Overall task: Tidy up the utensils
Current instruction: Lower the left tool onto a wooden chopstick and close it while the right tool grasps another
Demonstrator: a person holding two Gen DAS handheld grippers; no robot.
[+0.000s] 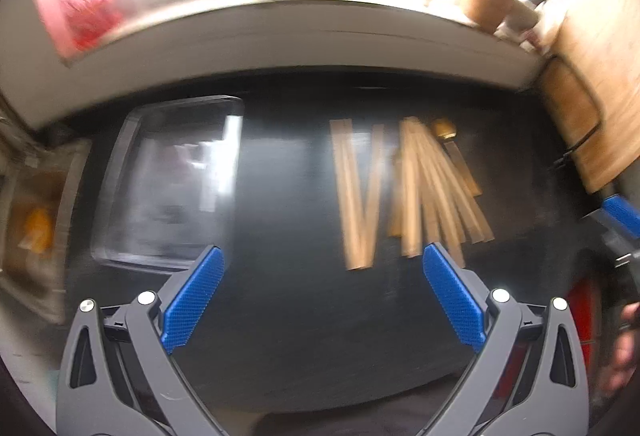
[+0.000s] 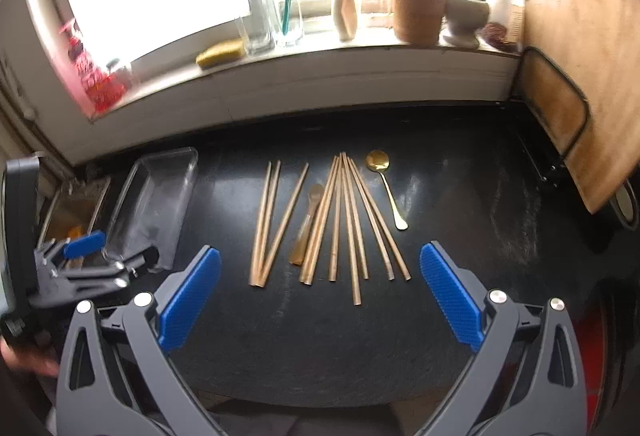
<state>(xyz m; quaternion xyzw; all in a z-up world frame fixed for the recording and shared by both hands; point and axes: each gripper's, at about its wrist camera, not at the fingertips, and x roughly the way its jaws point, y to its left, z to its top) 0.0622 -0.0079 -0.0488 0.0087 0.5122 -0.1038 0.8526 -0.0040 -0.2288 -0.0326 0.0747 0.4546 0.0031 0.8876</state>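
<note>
The chopsticks (image 2: 344, 220) lie fanned on the black counter (image 2: 460, 196), two spoons (image 2: 386, 184) among them, and the clear tray (image 2: 156, 204) sits well to their left. Take one stick near its end, squarely. Both tools, right tool (image 2: 320, 296) and left tool (image 1: 322, 296), hover low with jaws apart, holding nothing.
</note>
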